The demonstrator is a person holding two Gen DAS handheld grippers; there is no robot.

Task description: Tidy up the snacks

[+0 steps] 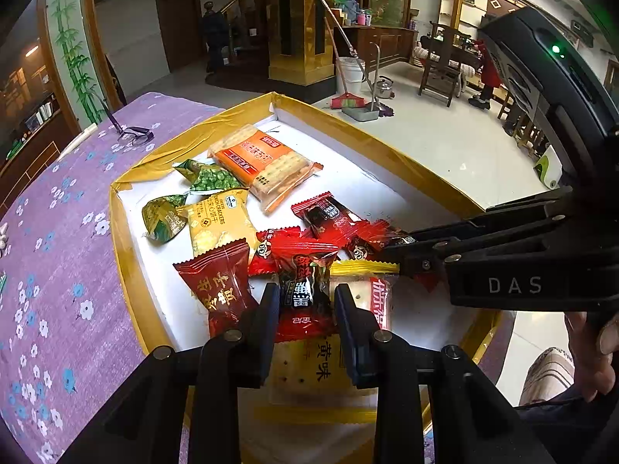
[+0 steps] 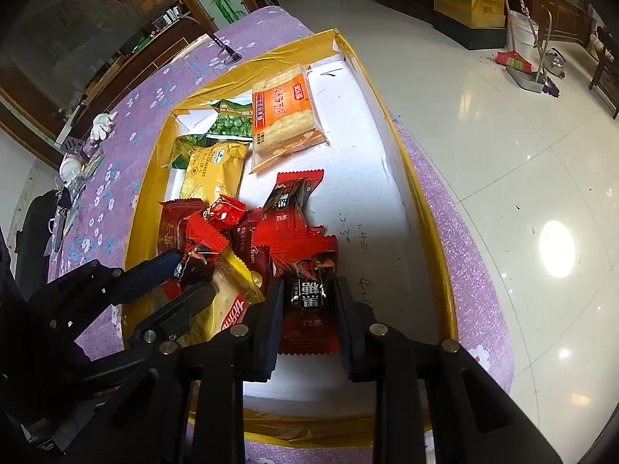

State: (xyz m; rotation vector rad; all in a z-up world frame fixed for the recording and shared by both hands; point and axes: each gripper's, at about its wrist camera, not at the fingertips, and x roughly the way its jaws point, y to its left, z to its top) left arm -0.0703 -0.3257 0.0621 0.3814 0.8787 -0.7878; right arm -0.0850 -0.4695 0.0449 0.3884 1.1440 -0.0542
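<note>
Both grippers, left point(image 1: 307, 301) and right point(image 2: 309, 301), pinch red candy packets point(image 2: 307, 270) in their jaws. The wrappers look light, soft and slippery. A hold at the middle seems safest.

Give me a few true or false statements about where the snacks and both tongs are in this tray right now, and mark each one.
1. The orange cracker pack lies at the far end of the yellow-rimmed tray. True.
2. The left tongs are closed on a green pea packet. False: a red and black candy wrapper sits between them; the green pea packet lies untouched farther off.
3. The right tongs straddle a red and black wrapper. True.
4. The tray rests on bare wood. False: it sits on a purple flowered tablecloth.
</note>
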